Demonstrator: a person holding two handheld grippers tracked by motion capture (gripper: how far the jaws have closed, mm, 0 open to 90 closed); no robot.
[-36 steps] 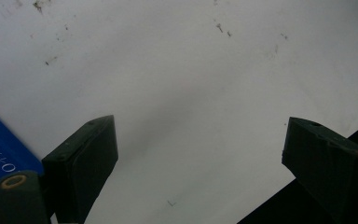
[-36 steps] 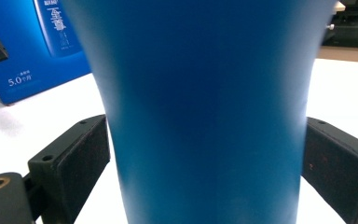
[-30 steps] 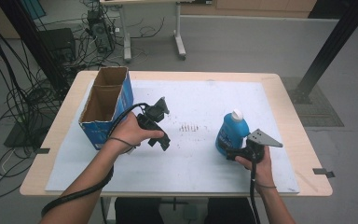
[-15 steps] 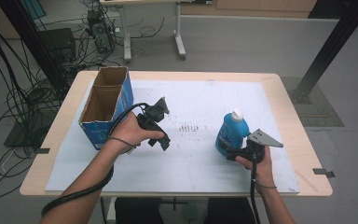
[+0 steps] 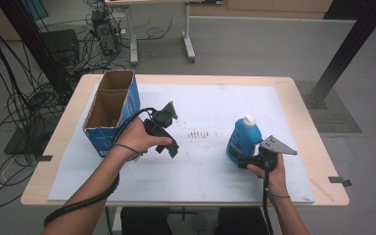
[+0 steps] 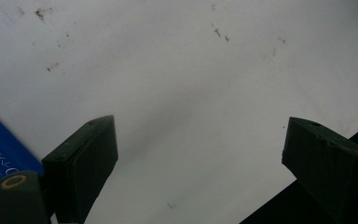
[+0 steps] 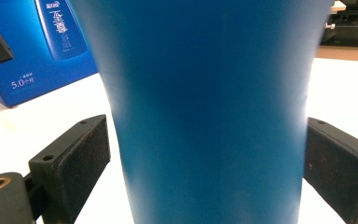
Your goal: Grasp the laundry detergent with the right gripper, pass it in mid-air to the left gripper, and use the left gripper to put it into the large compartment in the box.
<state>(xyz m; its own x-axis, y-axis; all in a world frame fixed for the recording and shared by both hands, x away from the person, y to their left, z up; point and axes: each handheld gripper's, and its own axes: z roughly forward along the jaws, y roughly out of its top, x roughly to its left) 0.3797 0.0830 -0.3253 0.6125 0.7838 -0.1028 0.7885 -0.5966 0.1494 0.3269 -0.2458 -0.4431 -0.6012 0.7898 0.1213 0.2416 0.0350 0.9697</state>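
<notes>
On the left of the counter (image 5: 303, 147) sits the open-topped blue box (image 5: 110, 115), and just right of it the left tongs (image 5: 169, 128) hang over bare white sheet, spread wide with nothing between them. You can see that in the left gripper view, where both pads frame only the scuffed surface and a corner of the box. So that hand is free, and I'd keep it parked near the box to steady it if needed.

Over on the right, the bottle (image 5: 243, 138) stands upright on the sheet, white cap on top, well apart from the box. The right tongs (image 5: 239, 155) are round its lower body. In the right gripper view the blue body fills the space between the two pads, with the left pad looking just beside the wall and the right one a hair off. I'd call it apart but straddling the bottle, not yet clamped.

My guess is the step in hand is the grab, probably to move the bottle into the box. Tips:

- Close slowly and evenly so one pad doesn't shove it sideways and tip it.
- The body narrows there, so it may slide in the grip. Squeeze firmly, it's smooth plastic.
- The grip is low and the weight sits above it, so lift straight up and keep it vertical.
- Clear the box rim before lowering it in.
</notes>
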